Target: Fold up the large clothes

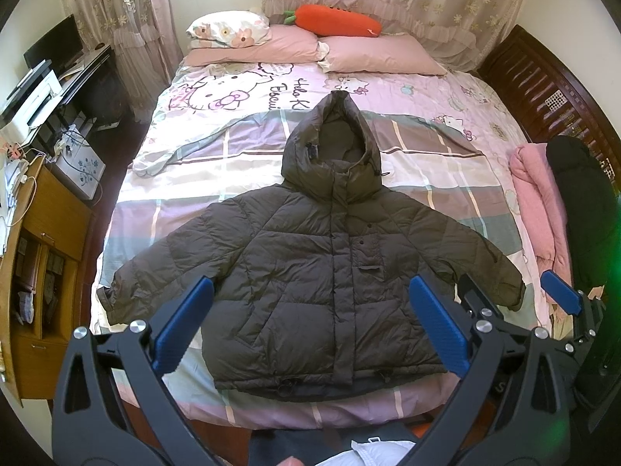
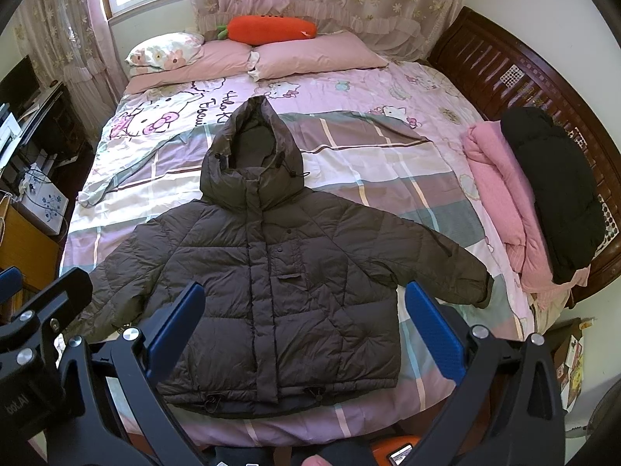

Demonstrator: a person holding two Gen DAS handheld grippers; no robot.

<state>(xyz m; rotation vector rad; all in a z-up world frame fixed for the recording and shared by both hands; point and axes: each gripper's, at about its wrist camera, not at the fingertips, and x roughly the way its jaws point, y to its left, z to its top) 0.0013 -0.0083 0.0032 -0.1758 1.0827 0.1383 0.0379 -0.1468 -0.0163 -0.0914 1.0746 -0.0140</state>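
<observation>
Jacket point(image 1: 322, 272), dark puffer with hood, lies face up and zipped on the bed point(image 1: 446, 143), sleeves spread to both sides, hood toward the pillows point(image 1: 322, 48), hem at the near edge; likely spread flat so the sleeves can be folded in first. Left gripper point(image 1: 310, 322) and right gripper point(image 2: 302, 330) hang above the hem, jaws spread wide, nothing held in either; both look poised for a first grab, no fold begun. Pink garment point(image 2: 500, 202) and black garment point(image 2: 555, 190) sit stacked at the bed's right edge, well apart from the jacket.
</observation>
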